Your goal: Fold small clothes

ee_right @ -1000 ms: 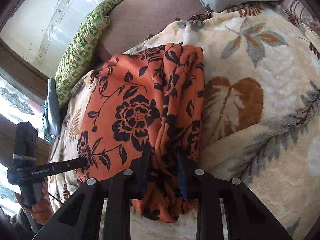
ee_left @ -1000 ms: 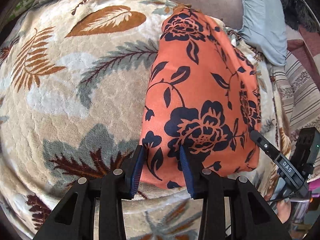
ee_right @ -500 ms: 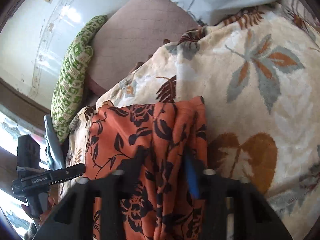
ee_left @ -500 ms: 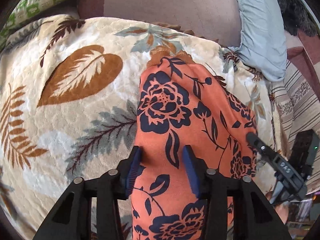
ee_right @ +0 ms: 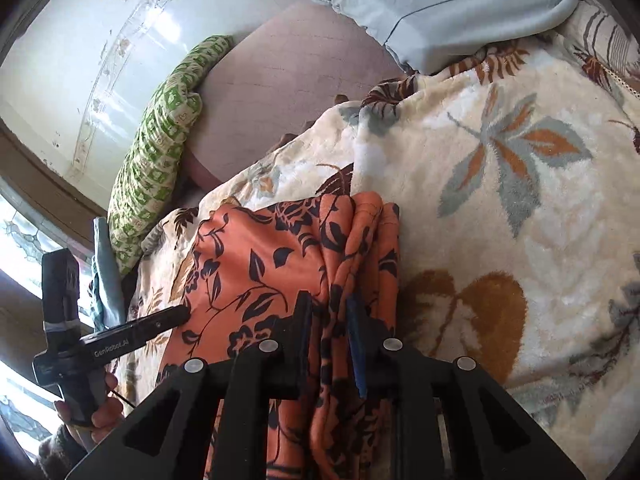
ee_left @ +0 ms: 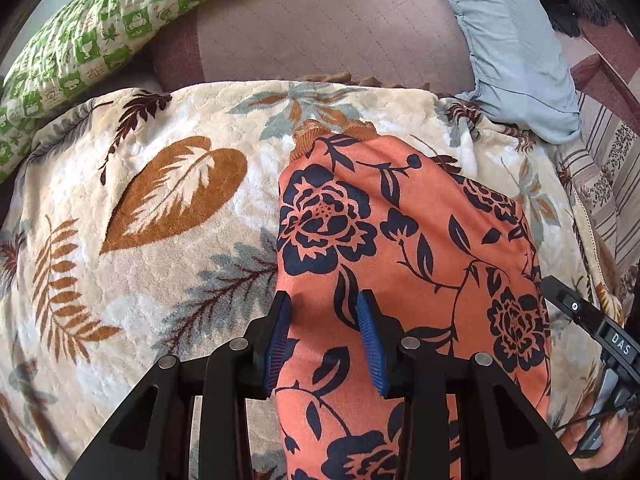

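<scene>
An orange garment point(ee_left: 404, 248) printed with dark navy flowers, leaves and thin vines is lying on a cream plush blanket point(ee_left: 160, 208) that carries brown, rust and grey-blue leaf shapes. The cloth is looking soft and smooth across its broad face. In the right wrist view the same garment point(ee_right: 256, 264) is showing several layers stacked in long lengthwise pleats along the side nearest the blanket's middle. A ruffled orange-brown hem is peeking out at its far end, close to the blanket's far edge.

The left tool point(ee_left: 325, 340) is sitting with its blue ribbed pads set apart, the fabric passing between them; one pad is resting at the garment's left edge. Whether the pads are actually pinching cloth cannot be told. The right tool point(ee_right: 329, 340) is standing with its fingers closer together, the bunched pleats running through the narrow gap and appearing gripped.

A green-and-white patterned pillow point(ee_left: 100, 24) is lying beyond the blanket's far left corner, a mauve quilted cushion point(ee_left: 328, 28) is sitting behind the far edge, and a pale blue pillow point(ee_left: 516, 44) is resting at the far right corner.
</scene>
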{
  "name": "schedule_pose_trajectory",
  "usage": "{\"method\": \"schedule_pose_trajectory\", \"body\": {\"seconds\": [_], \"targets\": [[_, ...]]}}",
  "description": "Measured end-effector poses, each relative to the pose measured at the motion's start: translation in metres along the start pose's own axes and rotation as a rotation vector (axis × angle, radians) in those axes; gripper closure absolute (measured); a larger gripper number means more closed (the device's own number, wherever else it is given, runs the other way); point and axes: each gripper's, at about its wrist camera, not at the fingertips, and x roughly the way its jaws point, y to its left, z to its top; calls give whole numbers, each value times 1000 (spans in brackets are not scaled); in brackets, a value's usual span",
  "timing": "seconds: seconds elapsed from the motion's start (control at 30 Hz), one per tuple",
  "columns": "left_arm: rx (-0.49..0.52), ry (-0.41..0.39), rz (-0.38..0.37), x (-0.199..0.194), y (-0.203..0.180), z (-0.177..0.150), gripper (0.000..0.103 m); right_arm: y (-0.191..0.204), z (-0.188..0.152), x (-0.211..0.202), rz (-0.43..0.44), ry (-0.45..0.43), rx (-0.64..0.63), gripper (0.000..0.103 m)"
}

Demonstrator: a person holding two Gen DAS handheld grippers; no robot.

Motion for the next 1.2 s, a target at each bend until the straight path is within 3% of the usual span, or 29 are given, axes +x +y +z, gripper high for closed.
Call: {"method": "schedule_pose_trajectory", "body": {"seconds": [0.07,0.13,0.2,0.33,0.63,0.7,0.8,0.9,0.97,1.07,1.2], "targets": [[-3,4,1,-13,-1,-6,69,1,-8,-9,15,8,13,80],[2,-6,10,-23,-3,-11,69,0,-18,-14,25,21,23,66],[18,-12,28,-39,-5,-17,69,0,-29,-14,24,46,28,60],[47,-27,67,-53,-8,-29,69,2,-51,-10,24,94,30,60],[112,-52,113,-86,-6,-68,68,11,-73,-21,41,98,-2,53],[87,-8,62,-83,1,-84,58,15,-81,-17,-10,118,-53,54],[61,86,22,-58,11,-107,55,25,-91,-13,-102,104,-179,71],[5,135,1,-42,21,-114,55,20,-97,-4,-126,120,-180,72],[-20,140,-35,-51,25,-110,59,21,-94,-12,-99,113,-155,71],[-3,57,-44,-83,27,-99,66,17,-83,-31,-42,87,-90,68],[49,-107,59,-119,19,-89,55,9,-60,-53,2,15,-14,61]]}}
